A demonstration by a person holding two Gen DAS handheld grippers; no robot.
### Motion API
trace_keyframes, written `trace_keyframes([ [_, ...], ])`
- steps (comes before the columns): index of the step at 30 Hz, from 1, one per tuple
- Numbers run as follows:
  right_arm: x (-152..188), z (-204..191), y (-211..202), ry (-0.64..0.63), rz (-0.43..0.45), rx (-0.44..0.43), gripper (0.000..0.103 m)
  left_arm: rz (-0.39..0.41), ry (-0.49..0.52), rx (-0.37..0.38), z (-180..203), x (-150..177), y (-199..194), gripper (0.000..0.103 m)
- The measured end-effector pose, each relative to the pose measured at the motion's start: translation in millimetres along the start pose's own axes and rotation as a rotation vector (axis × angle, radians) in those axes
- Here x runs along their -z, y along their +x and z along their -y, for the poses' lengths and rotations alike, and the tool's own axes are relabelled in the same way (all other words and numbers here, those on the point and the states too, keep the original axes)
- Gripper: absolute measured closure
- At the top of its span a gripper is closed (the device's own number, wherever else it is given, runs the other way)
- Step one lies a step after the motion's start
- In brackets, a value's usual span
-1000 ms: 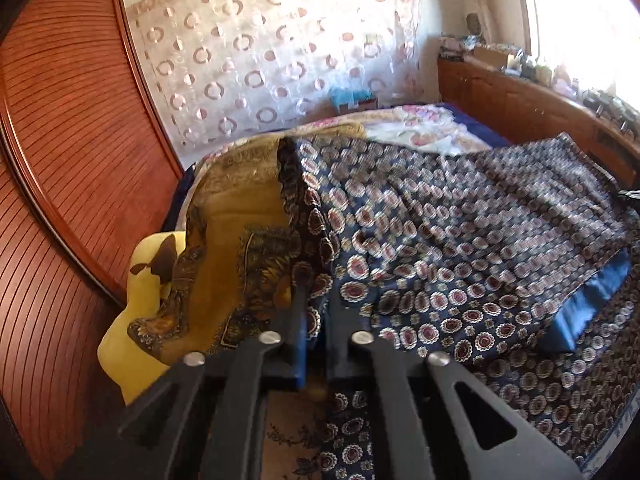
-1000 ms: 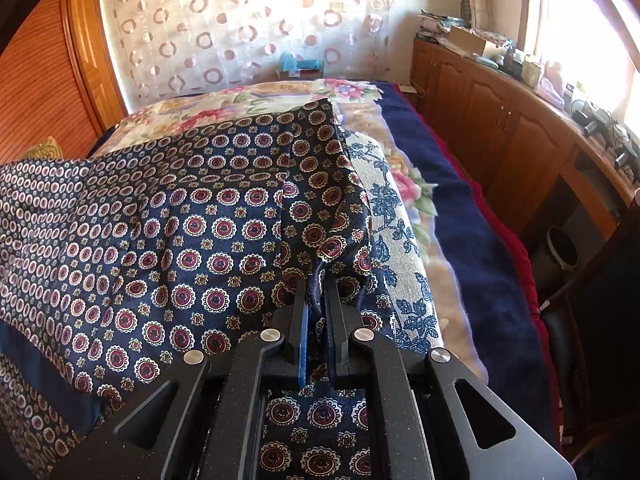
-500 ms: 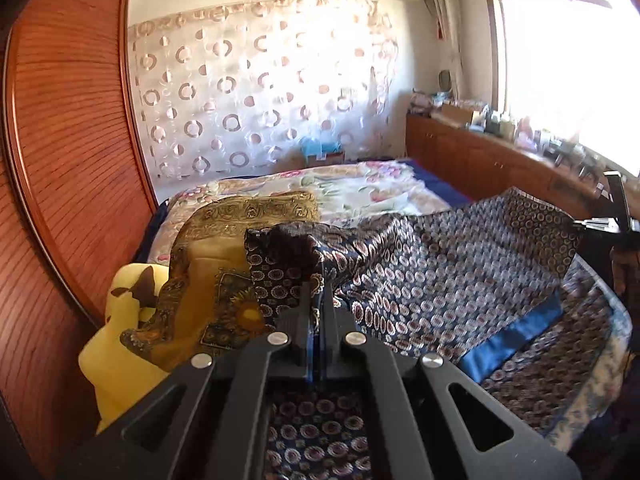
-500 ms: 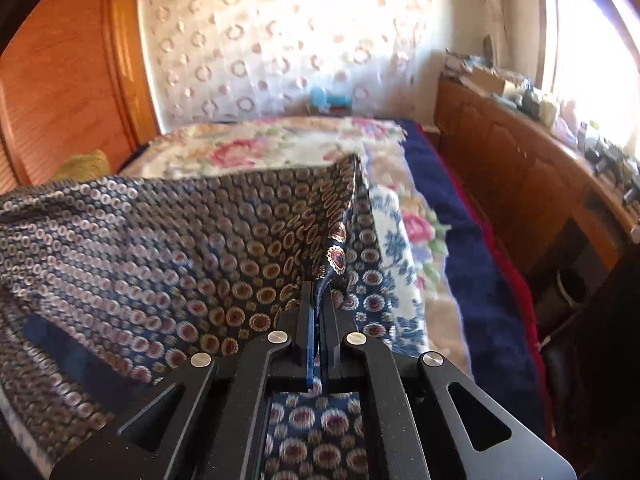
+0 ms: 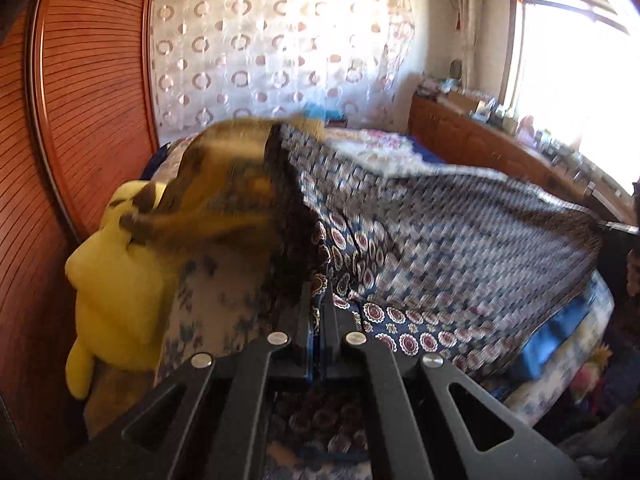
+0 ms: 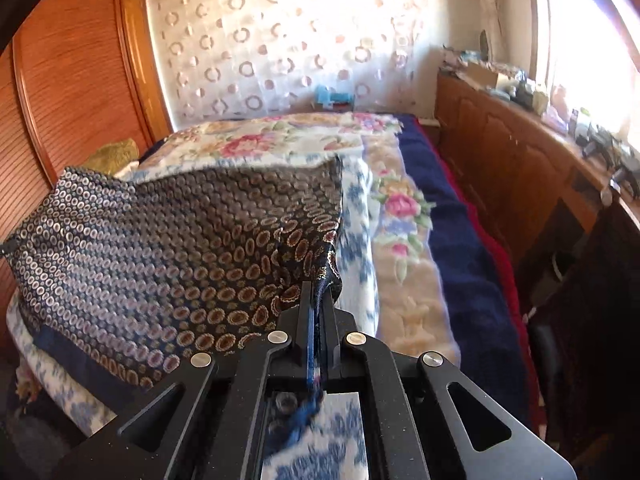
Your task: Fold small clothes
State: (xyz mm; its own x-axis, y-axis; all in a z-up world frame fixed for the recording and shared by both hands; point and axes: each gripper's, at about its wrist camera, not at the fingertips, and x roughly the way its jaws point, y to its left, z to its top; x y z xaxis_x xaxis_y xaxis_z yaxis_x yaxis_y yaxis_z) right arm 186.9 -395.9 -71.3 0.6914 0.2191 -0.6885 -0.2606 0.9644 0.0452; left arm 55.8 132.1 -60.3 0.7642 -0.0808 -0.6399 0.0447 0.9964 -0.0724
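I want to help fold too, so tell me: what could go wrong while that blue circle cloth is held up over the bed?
The left gripper and right gripper each pinch only a thin edge of the patterned cloth, so it might slip out. The yellow-brown scarf looks caught along the lifted edge and could get dragged or folded in. The yellow plush toy beside it might be knocked.

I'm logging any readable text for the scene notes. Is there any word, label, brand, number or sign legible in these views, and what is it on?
None can be read.
Patterned cloth: medallion print only, no lettering.
Items on the wooden sideboard: boxes and bottles too small and overexposed to read.
Blue object by the curtain: too small and blurred to tell.
Yellow plush: no text visible.
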Motion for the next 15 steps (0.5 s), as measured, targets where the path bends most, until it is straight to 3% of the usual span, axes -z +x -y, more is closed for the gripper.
trace_keyframes([
  [4,11.1,-2.0,12.0,0.004,-0.023,0.015,0.103,-0.037,-0.014,-0.015,-3.4,12.0,9.0,0.102],
  [11,14.2,-14.0,12.1,-0.003,-0.008,0.012,0.103,-0.034,-0.006,-0.034,-8.7,14.1,5.0,0.09],
  [15,19.0,-18.4,2.1,-0.016,0.013,0.027,0.098,-0.036,-0.011,-0.021,-9.8,14.2,4.0,0.074],
])
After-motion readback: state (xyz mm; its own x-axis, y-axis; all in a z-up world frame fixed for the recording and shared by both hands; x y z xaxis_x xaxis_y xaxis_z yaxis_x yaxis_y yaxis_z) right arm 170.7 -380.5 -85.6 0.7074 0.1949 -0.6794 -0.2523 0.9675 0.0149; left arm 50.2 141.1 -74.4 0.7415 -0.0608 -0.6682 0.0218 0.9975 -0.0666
